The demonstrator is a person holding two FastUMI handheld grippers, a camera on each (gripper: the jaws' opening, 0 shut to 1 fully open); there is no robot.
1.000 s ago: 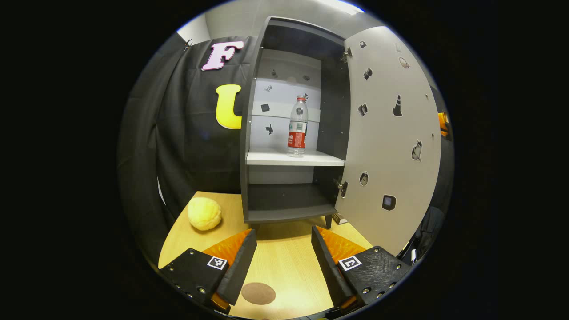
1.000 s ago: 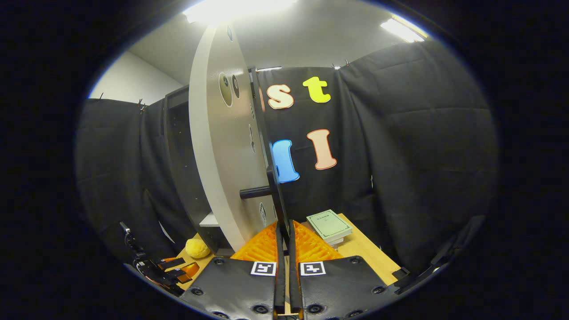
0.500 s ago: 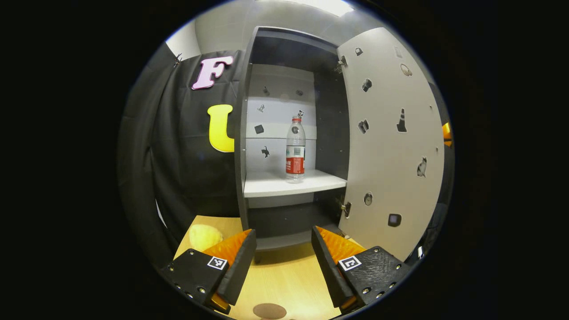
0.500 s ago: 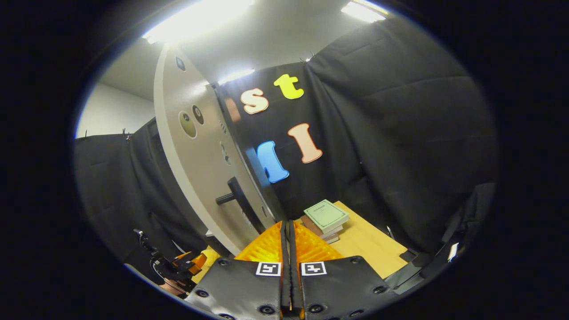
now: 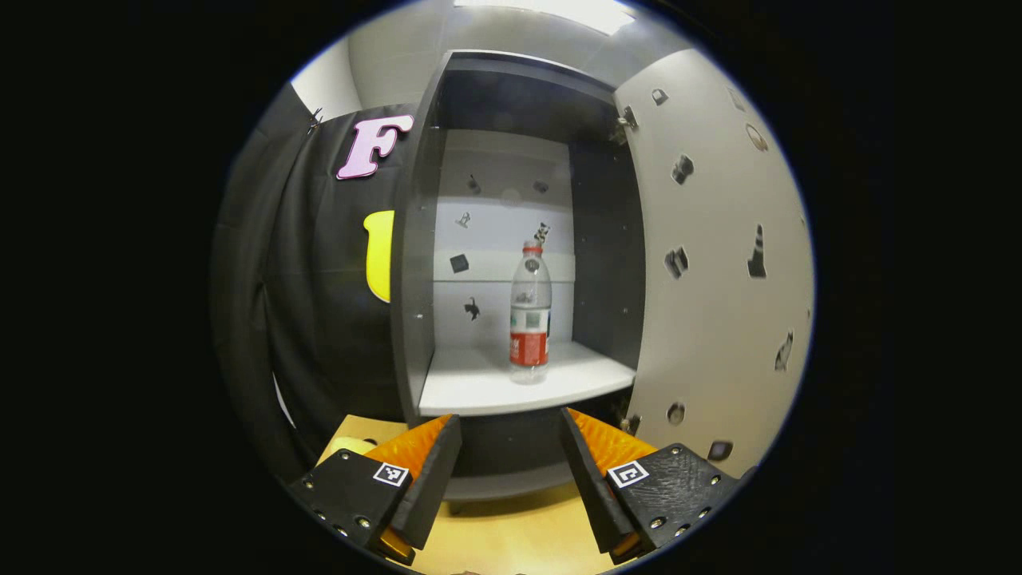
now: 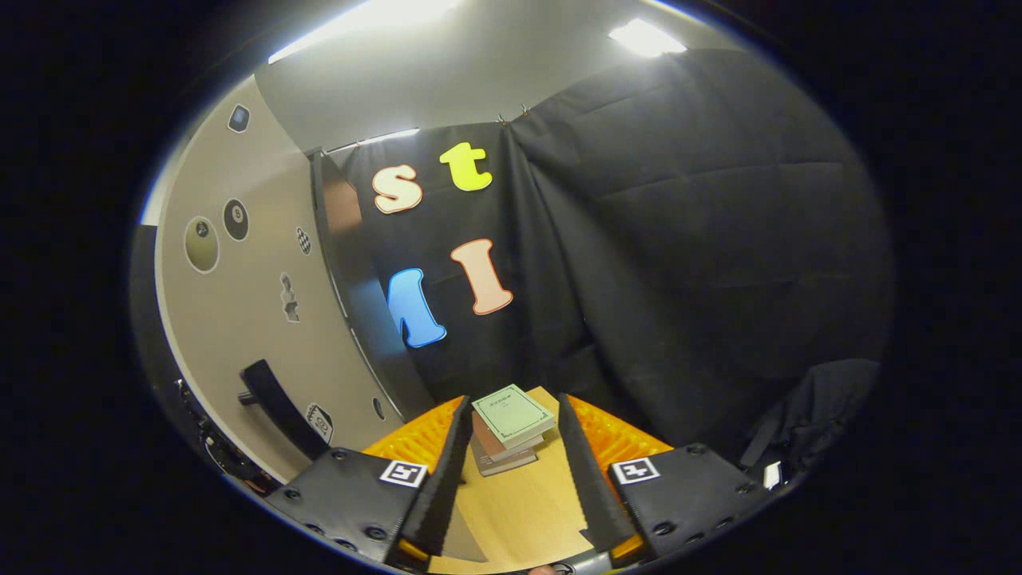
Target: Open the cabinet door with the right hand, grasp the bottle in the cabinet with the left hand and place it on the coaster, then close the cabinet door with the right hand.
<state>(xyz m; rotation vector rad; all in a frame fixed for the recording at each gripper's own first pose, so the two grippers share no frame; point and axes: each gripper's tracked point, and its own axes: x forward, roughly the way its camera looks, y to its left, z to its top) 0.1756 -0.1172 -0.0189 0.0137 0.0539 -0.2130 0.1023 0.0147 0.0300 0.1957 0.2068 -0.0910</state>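
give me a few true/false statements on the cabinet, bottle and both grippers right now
1. The cabinet door is open. True.
2. The bottle lies on its side. False: it stands upright on the white shelf.
3. The left gripper holds the bottle. False: it is open, short of the shelf, with nothing between its fingers.
4. The right gripper is open, holding nothing. True.
5. The right gripper grips the door handle. False: the handle sits off to its left, untouched.

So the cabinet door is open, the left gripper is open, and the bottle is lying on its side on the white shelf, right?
Not quite: the bottle stands upright on the white shelf, as the left gripper view shows. The cabinet door is open and the left gripper is open.
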